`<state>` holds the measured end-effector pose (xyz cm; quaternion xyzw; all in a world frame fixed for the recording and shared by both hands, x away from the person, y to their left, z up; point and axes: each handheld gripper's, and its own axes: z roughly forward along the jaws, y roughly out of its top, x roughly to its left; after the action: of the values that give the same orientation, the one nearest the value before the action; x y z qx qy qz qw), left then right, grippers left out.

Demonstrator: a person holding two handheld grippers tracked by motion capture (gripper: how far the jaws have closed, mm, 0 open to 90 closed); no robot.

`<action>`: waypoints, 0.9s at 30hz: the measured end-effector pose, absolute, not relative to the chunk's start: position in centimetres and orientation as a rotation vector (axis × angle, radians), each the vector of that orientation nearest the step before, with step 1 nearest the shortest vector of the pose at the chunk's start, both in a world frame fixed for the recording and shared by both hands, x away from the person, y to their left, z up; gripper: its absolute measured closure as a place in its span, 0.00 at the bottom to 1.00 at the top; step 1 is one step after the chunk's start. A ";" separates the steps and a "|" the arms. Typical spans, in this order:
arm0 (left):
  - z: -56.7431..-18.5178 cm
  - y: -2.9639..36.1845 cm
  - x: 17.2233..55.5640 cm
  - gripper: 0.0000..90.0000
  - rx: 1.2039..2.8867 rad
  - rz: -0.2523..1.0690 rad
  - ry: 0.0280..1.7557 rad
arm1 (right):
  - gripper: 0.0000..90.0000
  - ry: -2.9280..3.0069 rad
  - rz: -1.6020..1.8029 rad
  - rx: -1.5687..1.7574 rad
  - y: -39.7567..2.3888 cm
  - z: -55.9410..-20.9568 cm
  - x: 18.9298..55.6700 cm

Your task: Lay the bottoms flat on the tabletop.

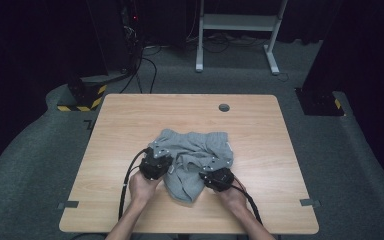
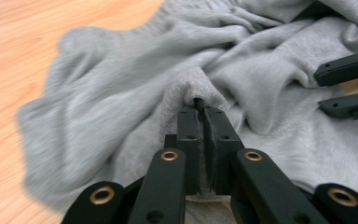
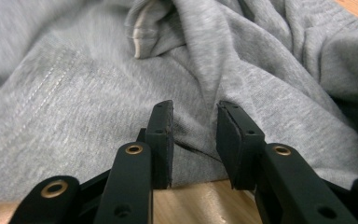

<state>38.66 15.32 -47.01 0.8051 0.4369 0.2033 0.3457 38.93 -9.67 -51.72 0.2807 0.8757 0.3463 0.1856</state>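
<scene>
High view: grey garment [image 1: 192,160], crumpled, on the wooden table [image 1: 130,115], nearer its front edge than its back, roughly midway between the side edges. Left gripper [image 1: 164,159] at the garment's left side, right gripper [image 1: 211,172] at its right front.

Left gripper view: jaws together, clamped on a raised fold of the grey garment [image 2: 121,107].

Right gripper view: jaws apart, a crease of the grey garment [image 3: 74,116] between them, pads not pressing; table edge strip beneath.

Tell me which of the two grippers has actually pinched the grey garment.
The left gripper: its jaws are shut on a fold of the grey garment. The right gripper stands open, jaws apart over the cloth.
</scene>
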 end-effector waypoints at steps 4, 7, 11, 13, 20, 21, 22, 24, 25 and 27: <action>-46.5 17.5 38.4 0.95 2.045 0.530 1.181 | 0.73 2.469 0.973 0.816 -9.9 -51.7 39.2; -46.5 18.7 38.1 0.95 2.036 0.533 1.205 | 0.73 2.467 0.970 0.814 -9.9 -51.7 39.3; -47.4 19.5 37.7 0.95 2.043 0.496 1.238 | 0.72 2.459 0.973 0.821 -9.8 -51.7 39.4; -47.7 19.7 37.3 0.84 2.039 0.498 1.240 | 0.66 2.470 0.983 0.850 -9.8 -51.5 39.4; -47.2 20.2 35.2 0.62 1.984 0.561 1.239 | 0.68 2.423 1.047 0.824 -10.0 -50.1 38.0; -47.1 20.1 34.9 0.62 1.983 0.557 1.229 | 0.68 2.423 1.047 0.824 -10.0 -50.1 38.0; -46.9 19.8 34.5 0.62 1.993 0.556 1.209 | 0.76 2.431 1.085 0.795 -10.0 -49.7 37.6; -46.9 19.5 34.4 0.61 2.003 0.555 1.196 | 0.82 2.458 1.104 0.762 -9.8 -49.5 37.4; -46.9 19.3 34.3 0.61 2.003 0.551 1.189 | 0.82 2.458 1.104 0.762 -9.8 -49.5 37.4; -46.9 18.6 34.4 0.60 2.009 0.551 1.172 | 0.84 2.487 1.102 0.731 -9.3 -49.5 37.1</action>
<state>34.38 18.64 -46.86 0.7820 0.4560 0.2144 0.3670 37.12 -9.27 -49.48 0.2561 0.8713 0.3862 0.1615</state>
